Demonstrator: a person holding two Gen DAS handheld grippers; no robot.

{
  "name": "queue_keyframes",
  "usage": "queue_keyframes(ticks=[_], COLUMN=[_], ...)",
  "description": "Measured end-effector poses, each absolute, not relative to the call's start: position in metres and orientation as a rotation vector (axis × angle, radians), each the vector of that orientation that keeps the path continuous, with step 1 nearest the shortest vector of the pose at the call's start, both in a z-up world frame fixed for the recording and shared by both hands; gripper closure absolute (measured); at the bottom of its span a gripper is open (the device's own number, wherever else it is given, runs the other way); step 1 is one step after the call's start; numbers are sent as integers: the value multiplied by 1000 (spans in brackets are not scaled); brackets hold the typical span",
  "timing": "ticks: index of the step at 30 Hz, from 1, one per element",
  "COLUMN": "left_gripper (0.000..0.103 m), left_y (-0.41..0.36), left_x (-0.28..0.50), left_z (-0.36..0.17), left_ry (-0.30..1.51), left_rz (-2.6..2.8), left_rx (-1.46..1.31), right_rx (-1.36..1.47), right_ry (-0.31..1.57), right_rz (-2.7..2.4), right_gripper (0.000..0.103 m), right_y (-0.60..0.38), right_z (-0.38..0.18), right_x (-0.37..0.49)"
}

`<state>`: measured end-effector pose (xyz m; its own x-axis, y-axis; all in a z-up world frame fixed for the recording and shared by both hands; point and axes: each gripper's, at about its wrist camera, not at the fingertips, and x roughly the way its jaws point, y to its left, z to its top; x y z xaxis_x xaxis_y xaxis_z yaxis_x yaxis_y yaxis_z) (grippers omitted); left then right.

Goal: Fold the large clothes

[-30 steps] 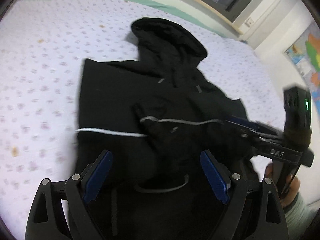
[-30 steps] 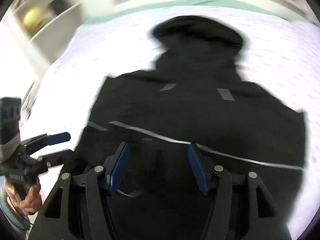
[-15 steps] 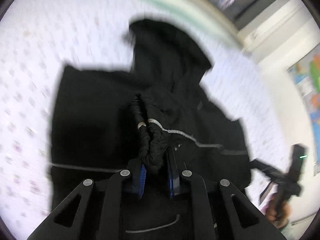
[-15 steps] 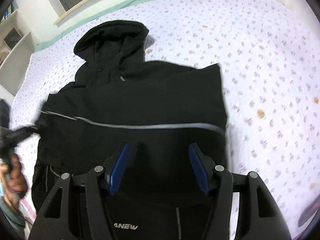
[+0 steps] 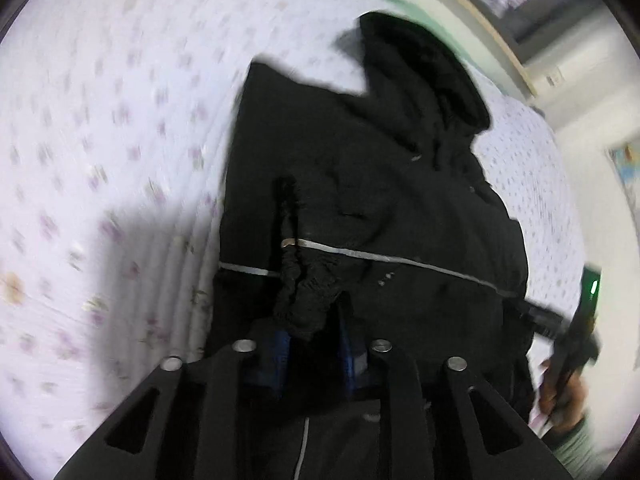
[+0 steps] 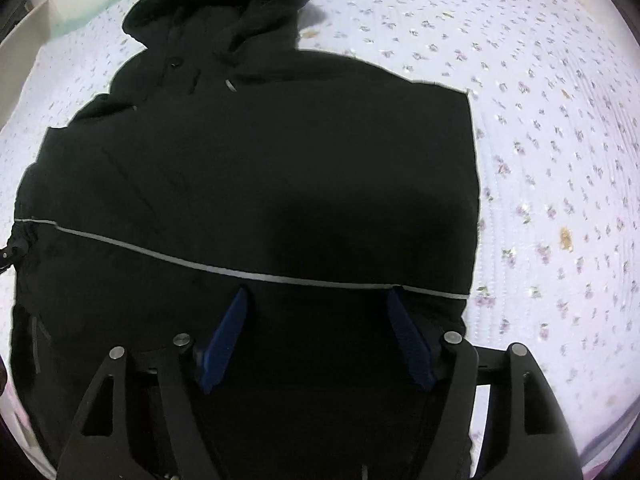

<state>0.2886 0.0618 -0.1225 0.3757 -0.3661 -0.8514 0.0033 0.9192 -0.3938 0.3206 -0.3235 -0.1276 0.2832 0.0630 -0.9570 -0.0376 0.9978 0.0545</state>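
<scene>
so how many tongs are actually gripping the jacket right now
1. The left tongs are shut on a bunched sleeve cuff of the black jacket. The right tongs hover open above the jacket's lower half, gripping nothing.

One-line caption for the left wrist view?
Left gripper clamped on a bunched sleeve cuff over the black hooded jacket.

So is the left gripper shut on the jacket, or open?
Shut. The left gripper pinches a bunched fold of the black jacket between its blue pads. The right gripper hangs open.
</scene>
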Motion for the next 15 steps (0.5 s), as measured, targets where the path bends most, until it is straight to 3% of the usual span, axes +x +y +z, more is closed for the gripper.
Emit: queue_keyframes(ticks=[2,3,4,6,9,13,15], left_gripper=[70,61,45,34,35,41,41], left_y=[53,50,47,30,0,-14,-17], left_x=[281,281,282,292,319,359,365], left_z=[-95,-84,-74,-60,-72,-147,-164], left_ry=[1117,1093,1071,1024,1038,1233,1252], left_rz=[-242,-251,-261,-287,-328,-242,-230], left_rx=[-234,-205,-188,-185,-185,-119,-81], right_rx=[81,103,110,97,67,20,8], right_ry=[1218,1182,1161,1129,1143,1252,1234], right_rz=[111,120,120,111,102,45,50], right_gripper=[28,23,20,16,16,15,12], right_y=[-330,-332,-333,-330,-320,-318,-319], right_z=[-102,-91,-85,-78,-94,-158,-164], right_x=[322,326,330,347,377,395,393])
